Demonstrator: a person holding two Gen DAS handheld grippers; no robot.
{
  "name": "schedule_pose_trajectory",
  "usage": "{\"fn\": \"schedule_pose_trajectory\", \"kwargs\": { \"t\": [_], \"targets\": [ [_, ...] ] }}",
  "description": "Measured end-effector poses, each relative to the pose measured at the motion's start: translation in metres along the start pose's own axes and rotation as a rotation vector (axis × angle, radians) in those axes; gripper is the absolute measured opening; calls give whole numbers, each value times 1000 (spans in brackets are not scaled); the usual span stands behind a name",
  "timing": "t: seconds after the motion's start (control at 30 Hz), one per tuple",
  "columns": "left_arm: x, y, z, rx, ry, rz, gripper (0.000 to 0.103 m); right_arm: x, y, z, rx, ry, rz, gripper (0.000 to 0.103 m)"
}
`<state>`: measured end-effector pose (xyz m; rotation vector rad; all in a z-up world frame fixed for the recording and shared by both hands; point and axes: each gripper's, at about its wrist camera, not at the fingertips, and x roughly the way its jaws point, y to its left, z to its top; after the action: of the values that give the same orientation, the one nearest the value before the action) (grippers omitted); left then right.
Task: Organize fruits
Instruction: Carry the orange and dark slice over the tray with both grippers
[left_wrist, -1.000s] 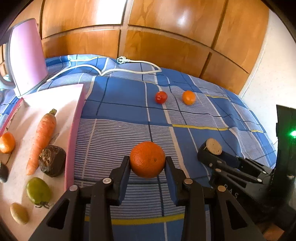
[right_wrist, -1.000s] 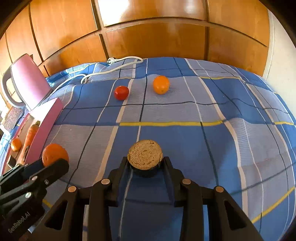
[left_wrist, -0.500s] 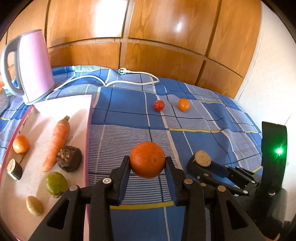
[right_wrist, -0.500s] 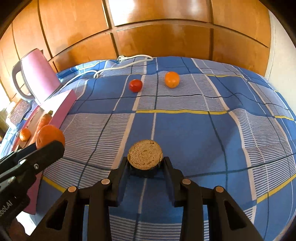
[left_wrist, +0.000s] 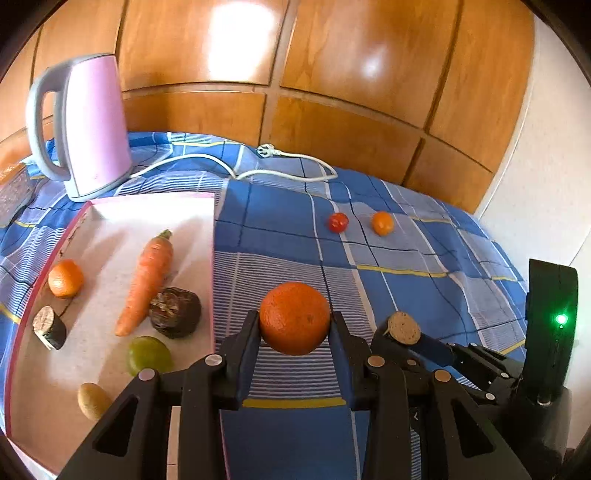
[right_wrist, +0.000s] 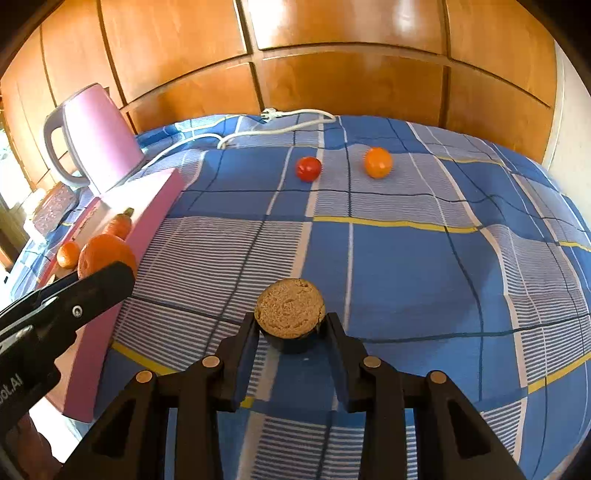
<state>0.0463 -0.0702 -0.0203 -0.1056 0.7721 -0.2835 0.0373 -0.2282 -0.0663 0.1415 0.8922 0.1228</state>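
Note:
My left gripper (left_wrist: 294, 323) is shut on a large orange (left_wrist: 294, 317), held above the blue checked cloth just right of the pink tray (left_wrist: 110, 218). My right gripper (right_wrist: 290, 325) is shut on a dark, round fruit piece with a tan cut top (right_wrist: 290, 308); the same piece (left_wrist: 403, 328) shows in the left wrist view to the right of the orange. The tray holds a carrot (left_wrist: 147, 278), a small orange (left_wrist: 65, 278), a dark round vegetable (left_wrist: 175, 312), a green fruit (left_wrist: 149, 355), a brown fruit (left_wrist: 92, 400) and another dark cut piece (left_wrist: 49, 326).
A red tomato (right_wrist: 308, 168) and a small orange fruit (right_wrist: 378, 162) lie on the cloth farther back. A pink kettle (left_wrist: 86, 123) stands behind the tray, its white cable (left_wrist: 288, 168) trailing along the wooden wall. The left gripper's arm (right_wrist: 62, 306) crosses the right wrist view.
Both grippers have drawn back and slightly up with their loads. The tray's contents and the kettle have come further into the left wrist view; the tomato and small orange look farther away.

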Motion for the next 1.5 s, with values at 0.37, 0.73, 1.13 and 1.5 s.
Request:
{"fn": "schedule_pose_trajectory", "kwargs": {
  "t": [0.37,0.73,1.13,1.5],
  "targets": [
    [-18,23,5,-57,-35,18,37,-10,22,4,-39,-17,32,36],
    [-28,44,3,-86,-39,73,37,-18,45,8,-82,-29,91,36],
    [-39,68,1,-122,-50,112,37,-22,74,15,-156,-37,141,36],
    [-55,104,2,-177,-76,170,37,-19,120,26,-275,-37,216,36]
  ]
}}
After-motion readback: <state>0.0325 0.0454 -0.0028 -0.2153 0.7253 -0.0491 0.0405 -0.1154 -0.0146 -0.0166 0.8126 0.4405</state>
